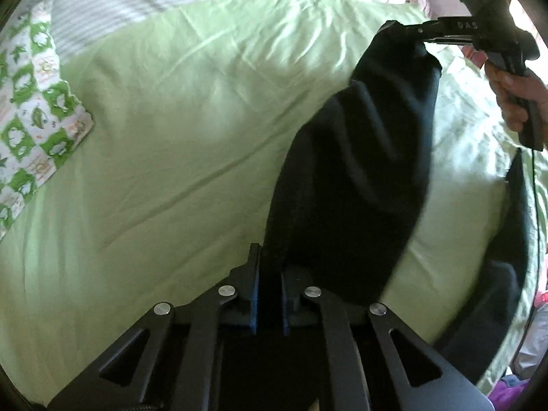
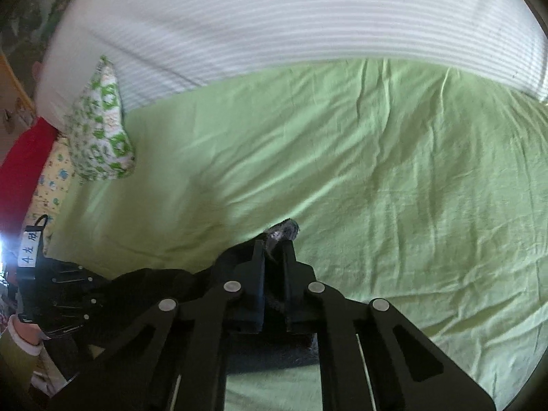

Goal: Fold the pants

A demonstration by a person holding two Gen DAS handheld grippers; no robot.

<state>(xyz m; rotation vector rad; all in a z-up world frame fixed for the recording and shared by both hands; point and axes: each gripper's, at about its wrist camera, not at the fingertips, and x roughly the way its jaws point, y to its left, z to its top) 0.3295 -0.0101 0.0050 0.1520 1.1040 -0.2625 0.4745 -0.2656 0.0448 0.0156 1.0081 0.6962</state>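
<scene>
While both tools have cloth pinched between their pads, the black pants (image 1: pixel 352 171) hang stretched between them above the green bedsheet (image 1: pixel 171 171) instead of lying flat on it. Furthest left on the bed sits a green-and-white patterned pillow (image 1: pixel 37 102), with a striped white cover (image 2: pixel 274 27) behind it, both well apart from the garment. Next comes the left gripper (image 1: pixel 270 274), closed on one end of the dark fabric, which rises straight out from between its fingers. From there the pants run as one long band up and to the right, so their long axis lies along the line joining the two tools, and each hand holds the end nearer to it. At the far right the right gripper (image 1: pixel 416 32), held in a hand (image 1: pixel 513 96), is clamped on the other end; its own camera shows a small tuft of cloth (image 2: pixel 282 231) poking past the closed fingertips. I judge the coming move turns on that span: the held edge must be carried over the sheet and laid down with the band kept taut. The cloth looks matt, soft and limp, sagging slightly in the middle, with more dark fabric trailing off the bed's right edge.
</scene>
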